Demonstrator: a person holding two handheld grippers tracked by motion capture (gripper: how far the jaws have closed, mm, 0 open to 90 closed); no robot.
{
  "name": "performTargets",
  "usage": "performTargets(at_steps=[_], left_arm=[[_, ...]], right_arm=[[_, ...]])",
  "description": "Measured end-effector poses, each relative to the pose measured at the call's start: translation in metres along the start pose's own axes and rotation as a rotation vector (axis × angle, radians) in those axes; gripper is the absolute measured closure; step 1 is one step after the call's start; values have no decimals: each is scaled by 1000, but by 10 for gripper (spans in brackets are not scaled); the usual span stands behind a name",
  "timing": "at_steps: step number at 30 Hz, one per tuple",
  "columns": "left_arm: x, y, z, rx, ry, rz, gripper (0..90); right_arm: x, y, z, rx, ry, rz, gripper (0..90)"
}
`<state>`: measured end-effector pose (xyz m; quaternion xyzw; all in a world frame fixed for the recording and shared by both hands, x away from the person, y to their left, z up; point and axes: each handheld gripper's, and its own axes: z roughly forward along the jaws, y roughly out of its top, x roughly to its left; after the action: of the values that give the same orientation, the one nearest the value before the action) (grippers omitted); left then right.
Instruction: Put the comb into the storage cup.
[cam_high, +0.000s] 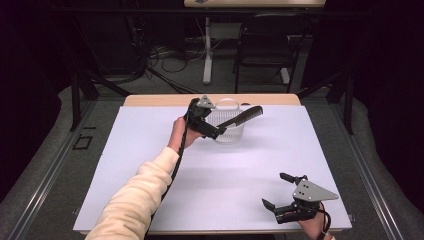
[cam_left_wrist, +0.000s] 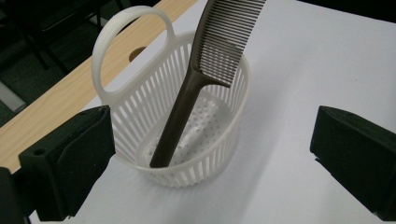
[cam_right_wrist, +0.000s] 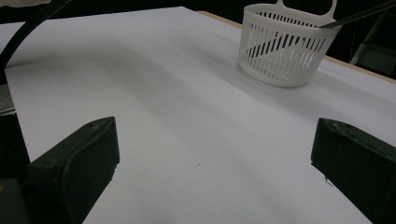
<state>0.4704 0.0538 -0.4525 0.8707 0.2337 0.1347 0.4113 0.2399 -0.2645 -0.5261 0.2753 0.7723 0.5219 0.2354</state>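
Comb (cam_left_wrist: 219, 51) stands slanted in the white basket (cam_left_wrist: 140, 116), handle end down on the dotted floor of the basket, toothed end rising above the rim and leaning toward the far side in the left gripper view. The shaft of the comb rests against the rim of the basket, as the right gripper view shows, where the comb (cam_right_wrist: 359, 15) crosses the top edge and juts out to the right. The basket (cam_high: 228, 131) sits on the white sheet that covers the table (cam_high: 150, 165), near the far edge, where a strip of bare wood shows. It has slatted walls and a big loop handle on the side toward that wooden strip.

The left gripper (cam_high: 214, 131) hovers just beside the basket on the near-left side, held by a hand in a cream sleeve. Its jaws are spread wide, one on each side of the left gripper view, and nothing lies between them; the comb is free of them and the basket is a little ahead of the tips.

The right gripper (cam_high: 278, 190) is low at the near right corner of the table, well apart from the basket. Its jaws are also spread wide and hold nothing, with bare white sheet between them in the right gripper view.
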Motion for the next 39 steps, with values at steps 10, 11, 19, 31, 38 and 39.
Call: performTargets(at_steps=[10,11,19,31,38,39], left_arm=[[-2,-13,-19,10,15,-7,0],[-3,-15,-21,11,19,-5,0],[-5,-30,-38,11,39,-18,0],[-10,-52,-65,19,95,-57,0],[-18,-69,-80,22,113,-63,0],[-19,-71,-81,22,112,-63,0]], right_arm=[[0,0,0,1,-1,-2,5],[0,0,0,1,-1,-1,5],[0,0,0,2,0,1,5],[1,0,1,4,-2,1,5],[1,0,1,8,0,2,5],[1,0,1,7,0,-2,5]])
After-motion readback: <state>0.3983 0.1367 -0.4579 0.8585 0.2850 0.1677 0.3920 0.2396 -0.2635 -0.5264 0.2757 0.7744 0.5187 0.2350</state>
